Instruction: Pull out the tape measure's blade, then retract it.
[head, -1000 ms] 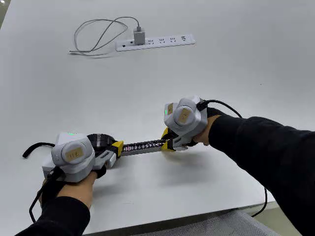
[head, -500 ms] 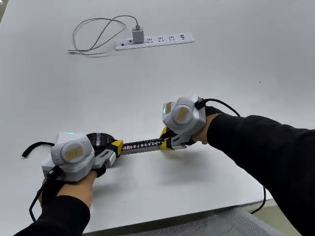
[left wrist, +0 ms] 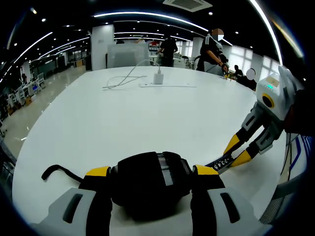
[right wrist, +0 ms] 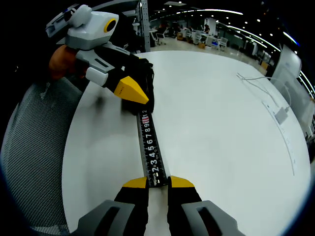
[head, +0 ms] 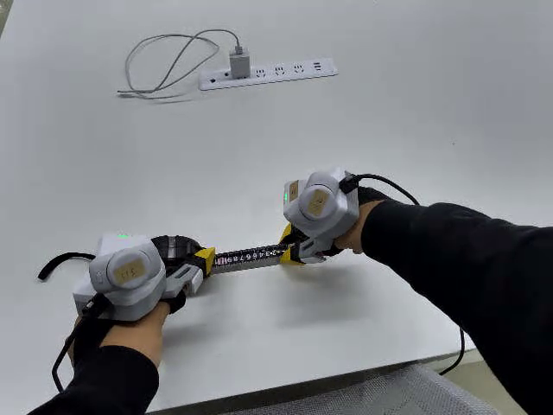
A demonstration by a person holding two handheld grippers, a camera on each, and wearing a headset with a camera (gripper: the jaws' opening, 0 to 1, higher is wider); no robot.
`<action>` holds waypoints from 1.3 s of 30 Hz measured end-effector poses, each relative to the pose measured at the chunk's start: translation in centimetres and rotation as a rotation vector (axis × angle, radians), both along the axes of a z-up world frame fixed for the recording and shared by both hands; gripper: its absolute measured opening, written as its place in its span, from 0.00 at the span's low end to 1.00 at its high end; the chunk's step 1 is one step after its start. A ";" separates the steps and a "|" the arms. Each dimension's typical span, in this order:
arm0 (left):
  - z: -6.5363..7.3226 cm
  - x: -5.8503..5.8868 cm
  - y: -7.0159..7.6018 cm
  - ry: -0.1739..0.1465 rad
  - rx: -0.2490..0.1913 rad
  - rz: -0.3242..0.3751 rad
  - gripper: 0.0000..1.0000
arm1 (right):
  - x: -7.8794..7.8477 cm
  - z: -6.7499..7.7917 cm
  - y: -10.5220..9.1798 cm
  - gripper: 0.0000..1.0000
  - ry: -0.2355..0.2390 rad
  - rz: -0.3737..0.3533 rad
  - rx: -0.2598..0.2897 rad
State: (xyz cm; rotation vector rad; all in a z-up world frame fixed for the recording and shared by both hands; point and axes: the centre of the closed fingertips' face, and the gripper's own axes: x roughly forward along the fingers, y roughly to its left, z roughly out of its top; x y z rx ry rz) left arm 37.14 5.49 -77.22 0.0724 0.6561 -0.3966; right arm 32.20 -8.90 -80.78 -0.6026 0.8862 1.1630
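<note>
Strap (head: pixel 60 256): black loop lying flat on the surface (head: pixel 389 112), trailing left of the case (head: pixel 175 249).
Left tongs (left wrist: pixel 152 172): closed on the case from both sides, yellow tips pressed to its flanks. This likely anchors the body while the blade (right wrist: pixel 149 147) runs.
Case: black and round, resting on the surface near its front edge, mouth facing right.
Blade: a short stretch is out of the case, lying low and straight along the surface with the numbers up. The straight line suggests light tension between its two ends.
Right tongs (right wrist: pixel 158 183): right of the case, nearly shut, nipping the blade's free end. A pinch there lets the hand steer the blade in or out so that it does not snap back.
Stage: little blade shows, so I judge the travel to be near its short end. Whether it is going out or coming back cannot be told.
Surface: white and matt.
Power strip (head: pixel 268 73): white, far behind the case, with a charger (head: pixel 239 62) plugged in and a grey cable (head: pixel 164 56) looped to its left.
Room: large open office with ceiling lights (left wrist: pixel 142 14). People (left wrist: pixel 169 48) stand far behind the case.
</note>
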 end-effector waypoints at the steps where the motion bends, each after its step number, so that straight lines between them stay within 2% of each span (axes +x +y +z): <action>1: 0.0 0.0 0.0 0.000 0.000 0.000 0.60 | 0.0 0.0 0.0 0.10 -0.001 0.001 -0.001; 19: 0.0 -0.1 0.0 0.001 -0.002 0.003 0.60 | 0.1 0.0 0.2 0.10 0.006 0.004 0.011; 39: 0.0 0.0 0.0 0.004 -0.004 0.007 0.60 | 0.3 0.0 1.7 0.10 0.011 0.007 0.037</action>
